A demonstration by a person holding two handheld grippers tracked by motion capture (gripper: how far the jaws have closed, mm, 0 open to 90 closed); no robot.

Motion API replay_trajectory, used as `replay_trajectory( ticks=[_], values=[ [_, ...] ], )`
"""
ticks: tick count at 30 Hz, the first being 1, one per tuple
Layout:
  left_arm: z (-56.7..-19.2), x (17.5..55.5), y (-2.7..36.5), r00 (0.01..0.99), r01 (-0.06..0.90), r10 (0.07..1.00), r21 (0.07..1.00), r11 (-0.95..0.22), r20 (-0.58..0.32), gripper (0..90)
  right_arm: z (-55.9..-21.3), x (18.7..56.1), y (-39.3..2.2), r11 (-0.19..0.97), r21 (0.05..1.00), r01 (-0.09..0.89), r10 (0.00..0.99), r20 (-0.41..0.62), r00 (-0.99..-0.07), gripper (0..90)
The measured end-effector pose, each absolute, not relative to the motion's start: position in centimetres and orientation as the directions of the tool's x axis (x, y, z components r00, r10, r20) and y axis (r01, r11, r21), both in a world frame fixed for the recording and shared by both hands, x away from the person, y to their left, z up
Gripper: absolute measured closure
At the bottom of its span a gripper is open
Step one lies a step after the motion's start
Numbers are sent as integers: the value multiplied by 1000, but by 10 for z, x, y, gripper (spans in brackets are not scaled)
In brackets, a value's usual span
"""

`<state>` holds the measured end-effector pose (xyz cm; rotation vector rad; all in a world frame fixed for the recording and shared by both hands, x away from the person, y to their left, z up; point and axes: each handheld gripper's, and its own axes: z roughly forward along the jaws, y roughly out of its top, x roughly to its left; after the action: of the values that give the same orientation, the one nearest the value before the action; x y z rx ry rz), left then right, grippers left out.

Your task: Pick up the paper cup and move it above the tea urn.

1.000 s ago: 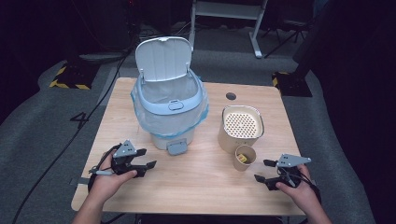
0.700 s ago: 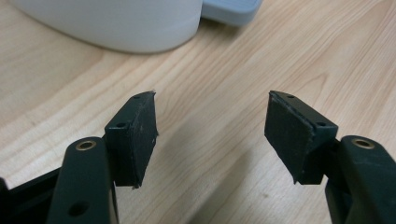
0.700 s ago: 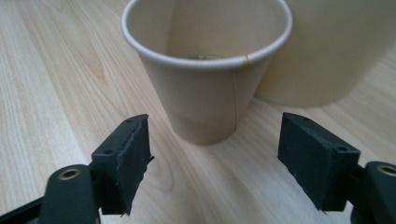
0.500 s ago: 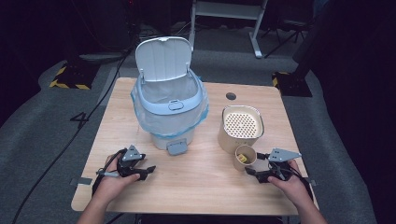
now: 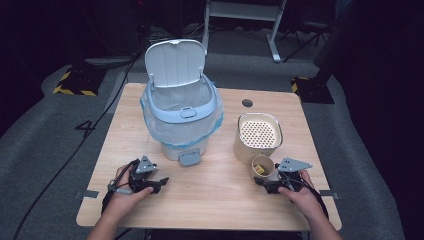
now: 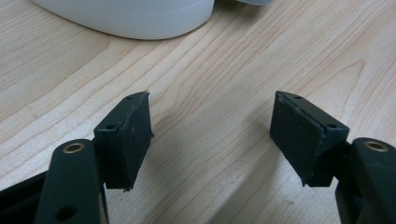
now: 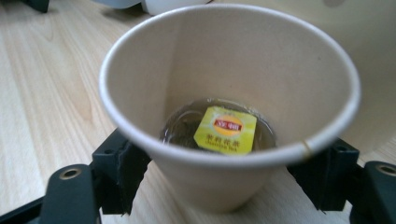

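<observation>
Left gripper (image 5: 161,183) rests low on pale wooden table (image 5: 215,210), jaws apart, just opening, nothing between. Centre: white lidded bin (image 5: 181,112) with clear liner. Right gripper (image 5: 260,181) jaws just closing around beige paper cup (image 7: 229,112) holding yellow-tagged teabag (image 7: 226,129), beside perforated cream canister (image 5: 258,136).

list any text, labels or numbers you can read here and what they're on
"4": a big dark numeral on the grey floor left of the table.
Yellow tea bag tag in the paper cup: a red oval logo with lines of print under it, all too blurred to read.
Bin and round strainer tub: no text visible.
</observation>
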<state>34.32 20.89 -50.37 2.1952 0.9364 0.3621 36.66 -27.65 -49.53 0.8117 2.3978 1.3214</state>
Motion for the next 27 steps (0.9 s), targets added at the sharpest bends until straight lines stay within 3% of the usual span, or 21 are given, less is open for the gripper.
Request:
replay_trajectory(
  ticks=[9,17,27],
  values=[
    [-504,343,209,698,517,716,707,-484,-20,299,-500,369,-275,382,855,350,603,56,-795,281],
    [-504,343,209,697,517,716,706,-484,-20,299,-497,368,-276,397,859,322,538,66,-840,295],
    [-504,343,208,694,518,720,708,-480,-19,299,-460,362,-290,383,879,286,473,79,-878,296]
  ],
)
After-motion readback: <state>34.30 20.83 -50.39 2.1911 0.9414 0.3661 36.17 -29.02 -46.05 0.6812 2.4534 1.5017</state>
